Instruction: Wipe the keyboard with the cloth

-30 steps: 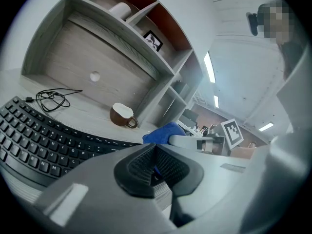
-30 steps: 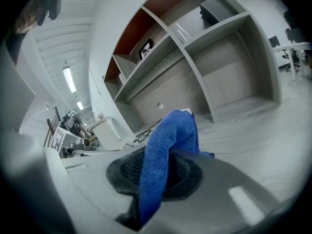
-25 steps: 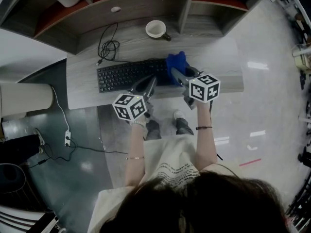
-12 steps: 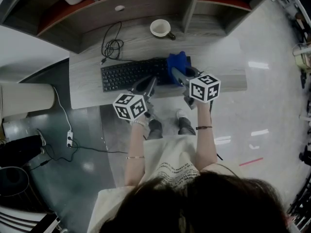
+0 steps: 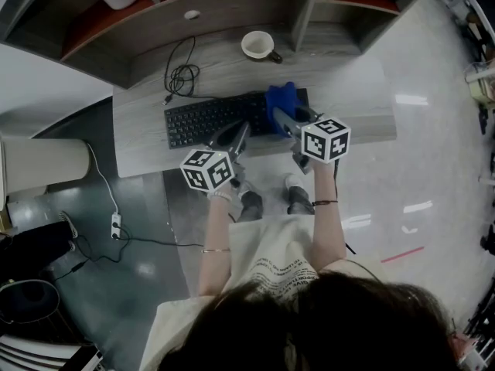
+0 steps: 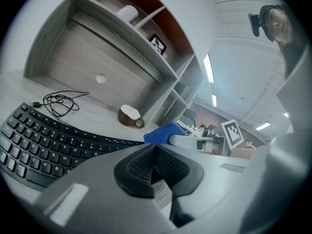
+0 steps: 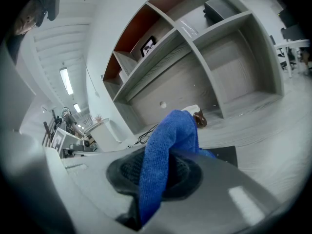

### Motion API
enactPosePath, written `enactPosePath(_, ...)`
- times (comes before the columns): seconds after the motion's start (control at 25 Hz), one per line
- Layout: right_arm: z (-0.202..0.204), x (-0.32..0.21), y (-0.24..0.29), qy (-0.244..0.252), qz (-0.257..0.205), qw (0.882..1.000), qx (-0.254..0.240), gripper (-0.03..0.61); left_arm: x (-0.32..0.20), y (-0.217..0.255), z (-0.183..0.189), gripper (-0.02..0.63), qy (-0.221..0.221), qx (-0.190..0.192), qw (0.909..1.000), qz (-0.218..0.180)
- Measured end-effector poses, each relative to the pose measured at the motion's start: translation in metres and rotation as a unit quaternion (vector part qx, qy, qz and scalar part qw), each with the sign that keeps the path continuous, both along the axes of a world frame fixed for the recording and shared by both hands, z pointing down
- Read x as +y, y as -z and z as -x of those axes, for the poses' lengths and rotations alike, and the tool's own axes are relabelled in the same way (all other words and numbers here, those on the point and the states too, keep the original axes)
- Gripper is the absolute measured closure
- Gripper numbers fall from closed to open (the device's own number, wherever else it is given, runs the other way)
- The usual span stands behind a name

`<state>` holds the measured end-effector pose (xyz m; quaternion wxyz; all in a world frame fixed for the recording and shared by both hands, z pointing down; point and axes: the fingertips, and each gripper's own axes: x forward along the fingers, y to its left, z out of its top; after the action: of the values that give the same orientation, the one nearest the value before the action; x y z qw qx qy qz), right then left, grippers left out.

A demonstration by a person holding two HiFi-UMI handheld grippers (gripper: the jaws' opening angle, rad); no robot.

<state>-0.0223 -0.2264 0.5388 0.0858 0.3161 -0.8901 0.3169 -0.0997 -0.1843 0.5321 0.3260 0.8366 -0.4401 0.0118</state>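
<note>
A black keyboard lies on the grey desk; it fills the lower left of the left gripper view as keyboard. The blue cloth rests over the keyboard's right end, and my right gripper is shut on it. In the right gripper view the cloth hangs out from between the jaws. My left gripper hovers over the keyboard's front edge, just left of the cloth, jaws pressed together on nothing. The cloth shows beyond the left jaws.
A white-and-brown mug stands behind the keyboard, and a coiled black cable lies at the back left. Shelving rises at the desk's far side. A power strip and cables lie on the floor at left.
The grippers keep their places over the keyboard's right part. The desk has slid slightly right in view as the head camera shifted.
</note>
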Motion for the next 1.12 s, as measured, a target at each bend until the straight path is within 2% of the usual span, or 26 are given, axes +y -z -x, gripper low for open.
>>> enactPosePath(1.12, 0.034, 0.008, -0.001, -0.016, -0.002, 1.000, 0.000, 0.526, 0.005, -0.002, 0.036, 0.623, -0.013, 0.003, 0.9999, -0.001)
